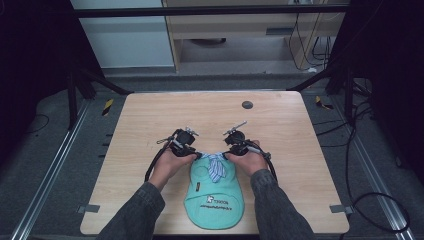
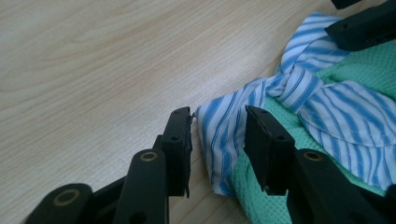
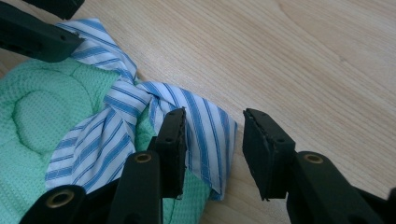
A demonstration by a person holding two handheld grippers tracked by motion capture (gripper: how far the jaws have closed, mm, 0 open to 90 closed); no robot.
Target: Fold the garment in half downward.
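I find a small mint-green garment (image 1: 214, 192) lying flat on the wooden table (image 1: 150, 120), near the middle of the near edge, its printed hem toward that edge. A blue-and-white striped collar with a knotted tie (image 1: 215, 166) runs across its far end, the tie tail lying down over the green fabric.

Left claw (image 1: 196, 155): held in the person's left hand (image 1: 170, 164), positioned at the collar's left tip. In the left gripper view its jaws stand spread, with the striped collar tip (image 2: 219, 135) between them; I see no pinch on the cloth.

Right claw (image 1: 229, 155): held in the right hand (image 1: 248, 161), at the collar's right tip. In the right gripper view the jaws are likewise spread, the striped point (image 3: 210, 135) lying just beside the inner jaw and partly in the gap, not gripped.

The two claws face each other across the knot (image 2: 292, 84), close together. A small dark round disc (image 1: 247, 104) sits on the table near its far edge, well apart from the garment.
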